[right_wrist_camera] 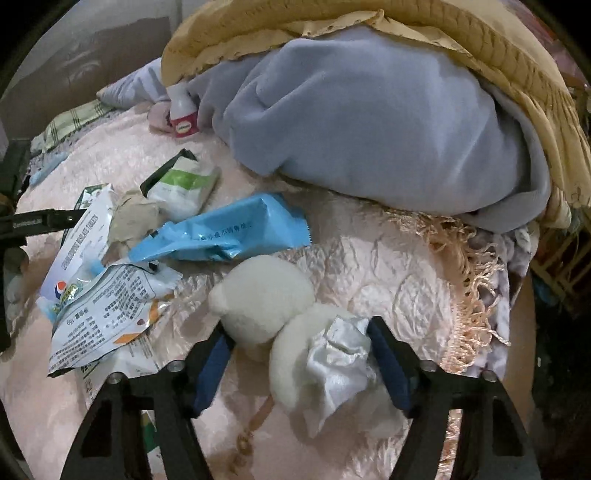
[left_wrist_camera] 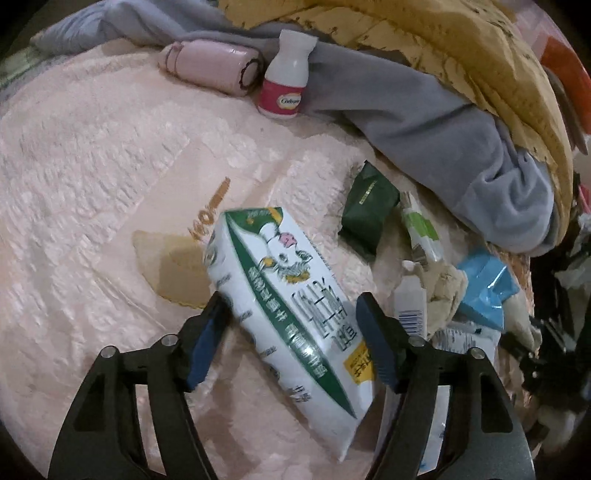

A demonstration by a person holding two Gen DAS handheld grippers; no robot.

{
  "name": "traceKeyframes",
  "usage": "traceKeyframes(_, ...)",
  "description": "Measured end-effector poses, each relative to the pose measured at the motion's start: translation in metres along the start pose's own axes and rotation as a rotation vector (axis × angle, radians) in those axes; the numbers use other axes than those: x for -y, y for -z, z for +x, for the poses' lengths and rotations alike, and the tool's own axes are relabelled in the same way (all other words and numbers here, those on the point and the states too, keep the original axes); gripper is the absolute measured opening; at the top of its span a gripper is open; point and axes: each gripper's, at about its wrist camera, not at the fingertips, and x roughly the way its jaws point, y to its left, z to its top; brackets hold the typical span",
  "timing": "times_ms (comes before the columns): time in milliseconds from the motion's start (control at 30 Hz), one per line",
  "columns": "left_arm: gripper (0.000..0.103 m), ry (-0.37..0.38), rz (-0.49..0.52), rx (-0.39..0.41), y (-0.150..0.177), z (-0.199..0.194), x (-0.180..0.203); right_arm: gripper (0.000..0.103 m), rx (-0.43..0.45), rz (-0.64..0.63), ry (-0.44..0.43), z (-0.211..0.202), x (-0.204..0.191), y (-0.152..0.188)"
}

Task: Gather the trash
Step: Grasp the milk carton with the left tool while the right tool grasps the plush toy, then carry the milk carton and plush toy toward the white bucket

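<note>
Milk carton [left_wrist_camera: 291, 295] lies beside crumpled wrappers [left_wrist_camera: 436, 295].

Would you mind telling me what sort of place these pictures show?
Probably a bedroom: the litter lies on a bed's pale pink textured bedspread, beside a rumpled grey-blue fleece blanket under a mustard-yellow quilt.

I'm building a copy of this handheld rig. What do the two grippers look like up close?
Both match: the left gripper and right gripper have black, strut-like linkage arms with cut-out slots and silver pivot pins. Each finger carries a dark blue pad. No cables or hands show.
</note>
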Motion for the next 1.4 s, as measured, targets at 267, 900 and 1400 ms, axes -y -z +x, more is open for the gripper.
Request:
traceKeyframes(267,0.031,0.084,0.049,0.013,0.002,-0.018,0.004,0.046,0.08,0.092,-0.024,-0.03,0.003,0.005)
traceKeyframes(900,0.022,0.014,0.27,0.179,0.041,-0.153,0.025,0.046,0.204,0.162,-0.136,-0.133,-0.056,0.051)
traceKeyframes(1400,0.022,0.047,0.465,0.262,0.1,-0.194,0.109,0.046,0.272,0.177,-0.129,-0.19,-0.082,0.083)
